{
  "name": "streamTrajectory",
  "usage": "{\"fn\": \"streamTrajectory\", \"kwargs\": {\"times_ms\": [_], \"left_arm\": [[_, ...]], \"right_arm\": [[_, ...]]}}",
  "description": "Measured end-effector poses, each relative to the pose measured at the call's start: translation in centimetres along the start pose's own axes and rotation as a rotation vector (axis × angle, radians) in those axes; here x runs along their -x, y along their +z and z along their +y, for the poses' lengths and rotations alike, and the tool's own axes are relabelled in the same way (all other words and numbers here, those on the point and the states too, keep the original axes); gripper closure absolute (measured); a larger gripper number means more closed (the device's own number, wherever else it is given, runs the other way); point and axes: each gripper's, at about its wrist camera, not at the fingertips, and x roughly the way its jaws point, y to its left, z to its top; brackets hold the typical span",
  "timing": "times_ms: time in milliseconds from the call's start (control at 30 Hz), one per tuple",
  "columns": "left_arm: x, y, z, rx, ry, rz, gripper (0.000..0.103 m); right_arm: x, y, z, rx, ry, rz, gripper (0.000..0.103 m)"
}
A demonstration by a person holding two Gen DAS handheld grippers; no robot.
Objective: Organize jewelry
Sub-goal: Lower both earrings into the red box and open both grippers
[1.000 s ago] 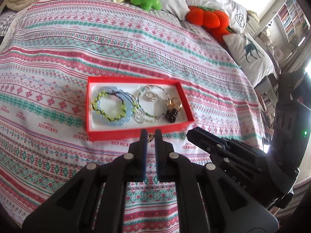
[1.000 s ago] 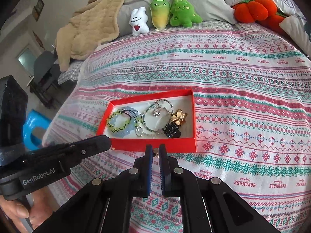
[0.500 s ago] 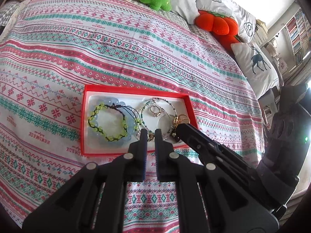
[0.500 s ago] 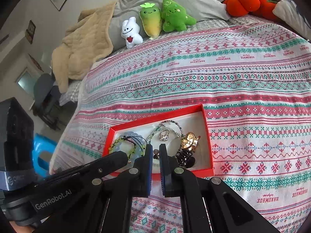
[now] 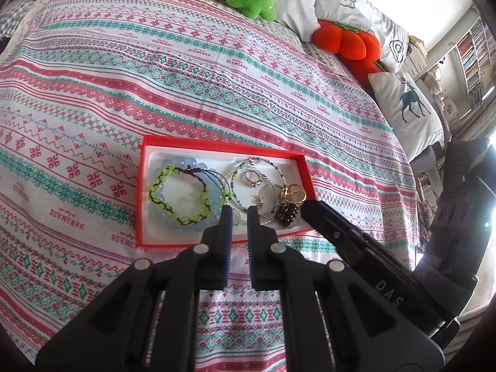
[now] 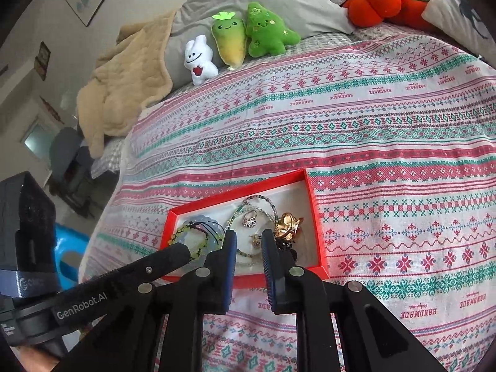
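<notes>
A red tray (image 5: 223, 147) (image 6: 235, 190) lies on the patterned bedspread. It holds a green bead bracelet (image 5: 178, 197) (image 6: 186, 235), a pale blue bracelet (image 5: 186, 164), a thin beaded loop (image 5: 263, 162), a ring (image 5: 252, 178) (image 6: 249, 218), gold rings (image 5: 293, 193) (image 6: 288, 224) and a dark charm (image 5: 286, 214). My left gripper (image 5: 239, 212) hovers shut over the tray's near side; I cannot tell whether anything is in its slit. Beside it, my right gripper (image 6: 248, 237) is opening. A small gold earring (image 6: 255, 241) (image 5: 259, 200) lies on the liner between its fingers, free of the pads.
Plush toys (image 6: 235, 43) and pillows (image 5: 350, 3) line the head of the bed, with an orange plush (image 5: 350, 43) at the right. A beige blanket (image 6: 124, 83) is heaped at the far left. A blue stool (image 6: 71, 254) stands beside the bed.
Both grippers moved forward from before the tray's near rim to over its inside. The right jaws spread, and the small earring now lies on the liner.
</notes>
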Motion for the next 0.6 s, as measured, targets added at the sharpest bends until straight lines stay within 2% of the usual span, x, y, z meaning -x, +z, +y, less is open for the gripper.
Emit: {"fn": "streamTrajectory", "kwargs": {"times_ms": [133, 200, 267, 333, 433, 600], "left_arm": [[0.6, -0.2, 0.2, -0.031, 0.076, -0.025, 0.085], [0.9, -0.3, 0.5, -0.04, 0.105, -0.037, 0.075], [1.2, -0.5, 0.7, -0.049, 0.125, -0.05, 0.072], [1.3, -0.8, 1.0, -0.053, 0.143, -0.052, 0.07], [1.4, -1.2, 1.2, -0.064, 0.195, -0.062, 0.057], [2.0, -2.2, 1.3, -0.084, 0.264, -0.079, 0.049]], "right_arm": [[0.7, -0.5, 0.4, 0.028, -0.036, -0.012, 0.083], [0.9, -0.8, 0.6, 0.03, -0.04, -0.006, 0.078], [1.1, -1.2, 0.7, 0.034, -0.038, 0.003, 0.071], [1.2, -1.7, 1.0, 0.053, -0.043, 0.01, 0.068], [1.8, -2.5, 1.7, 0.104, -0.072, 0.006, 0.061], [3.0, -3.6, 2.7, 0.174, -0.12, -0.026, 0.058]]}}
